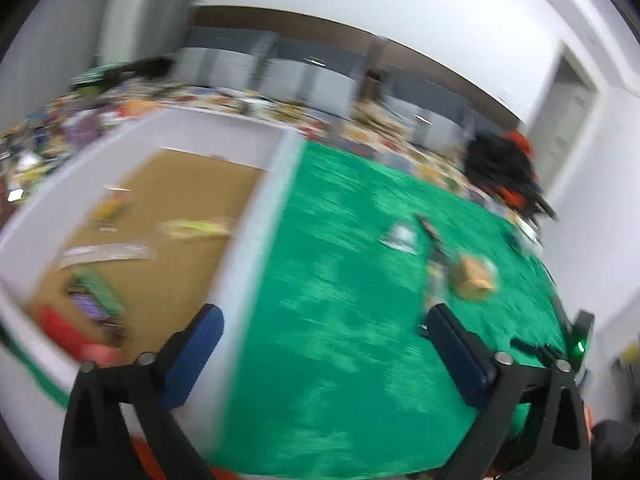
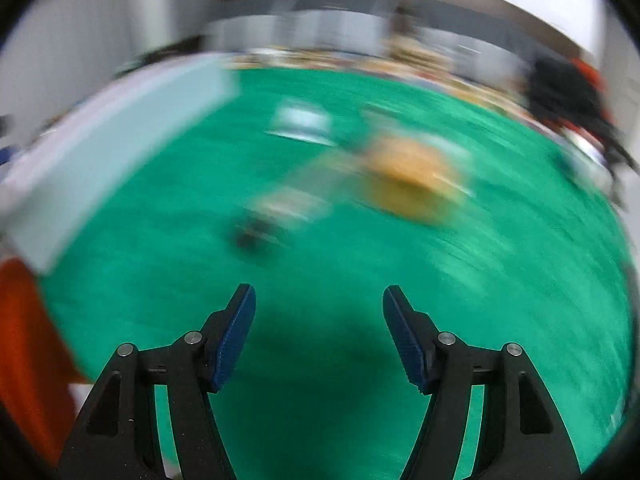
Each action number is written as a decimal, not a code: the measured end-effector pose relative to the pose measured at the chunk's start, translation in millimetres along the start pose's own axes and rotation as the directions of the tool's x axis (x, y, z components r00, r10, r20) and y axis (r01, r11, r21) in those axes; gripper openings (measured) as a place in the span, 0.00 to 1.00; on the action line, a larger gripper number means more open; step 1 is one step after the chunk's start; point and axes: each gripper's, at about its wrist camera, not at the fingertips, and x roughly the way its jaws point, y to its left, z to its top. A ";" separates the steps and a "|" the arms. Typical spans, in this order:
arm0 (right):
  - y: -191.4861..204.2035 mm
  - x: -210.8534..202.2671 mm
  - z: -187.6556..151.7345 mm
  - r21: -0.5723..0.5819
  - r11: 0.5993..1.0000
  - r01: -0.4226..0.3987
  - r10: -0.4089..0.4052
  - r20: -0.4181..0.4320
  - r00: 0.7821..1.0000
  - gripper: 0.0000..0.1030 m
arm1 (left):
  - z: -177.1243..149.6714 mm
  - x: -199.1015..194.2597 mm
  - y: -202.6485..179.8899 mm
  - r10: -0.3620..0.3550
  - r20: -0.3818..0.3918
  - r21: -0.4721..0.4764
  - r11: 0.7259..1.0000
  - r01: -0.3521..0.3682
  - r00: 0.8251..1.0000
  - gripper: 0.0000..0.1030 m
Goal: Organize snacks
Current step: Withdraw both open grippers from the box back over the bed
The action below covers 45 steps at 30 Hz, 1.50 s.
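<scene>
Both jaws spread, empty: left gripper (image 1: 322, 346), right gripper (image 2: 319, 332). Only left view shows box (image 1: 256, 208) interior, snacks (image 1: 192, 227) inside; green cloth (image 2: 320, 272) blurred.

You see even, bright light; motion blur smears both fisheye views, strongest in the right one, and the table's (image 1: 340, 320) far edge curves.

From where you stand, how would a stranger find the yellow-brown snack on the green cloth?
Start at the green cloth, right of the white box. Three loose items lie near its far right side. The snack is the roundish yellow-brown one, nearest the right edge; its neighbours are a pale packet and a dark, thin one.
</scene>
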 end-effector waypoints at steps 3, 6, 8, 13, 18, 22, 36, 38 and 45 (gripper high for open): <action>-71.7 12.5 -13.7 0.126 0.982 0.144 -0.138 -0.052 0.989 0.67 | -13.6 51.6 -47.6 0.026 -0.088 0.111 0.994 -0.016 0.996 0.99; -121.0 14.7 -14.0 0.225 0.956 0.190 -0.174 -0.090 0.981 0.67 | -23.3 109.2 -66.6 0.125 -0.120 0.176 0.979 -0.103 0.985 0.99; -145.3 21.4 -13.0 0.275 0.942 0.195 -0.175 -0.095 0.980 0.68 | -25.7 134.4 -66.5 0.154 -0.132 0.174 0.976 -0.130 0.979 0.99; -173.5 36.4 4.5 0.306 0.928 0.213 -0.196 -0.086 0.977 0.72 | -21.4 179.1 -65.3 0.238 -0.134 0.213 0.955 -0.207 0.962 0.98; -189.2 59.6 23.4 0.311 0.923 0.225 -0.210 -0.080 0.974 0.90 | -23.3 204.5 -54.7 0.260 -0.184 0.187 0.956 -0.226 0.948 0.99; -187.7 58.9 21.7 0.315 0.922 0.223 -0.207 -0.081 0.975 0.91 | -24.4 202.1 -50.9 0.259 -0.167 0.179 0.957 -0.229 0.951 1.00; -184.0 56.5 18.1 0.315 0.923 0.223 -0.208 -0.080 0.975 0.92 | -23.0 204.9 -50.3 0.260 -0.168 0.178 0.957 -0.230 0.951 1.00; -183.2 56.0 17.7 0.315 0.923 0.223 -0.208 -0.080 0.975 0.92 | -23.0 204.8 -50.2 0.260 -0.168 0.178 0.957 -0.230 0.951 1.00; -184.2 56.2 18.1 0.315 0.923 0.223 -0.208 -0.080 0.975 0.92 | -22.9 204.6 -50.2 0.260 -0.168 0.178 0.957 -0.230 0.951 1.00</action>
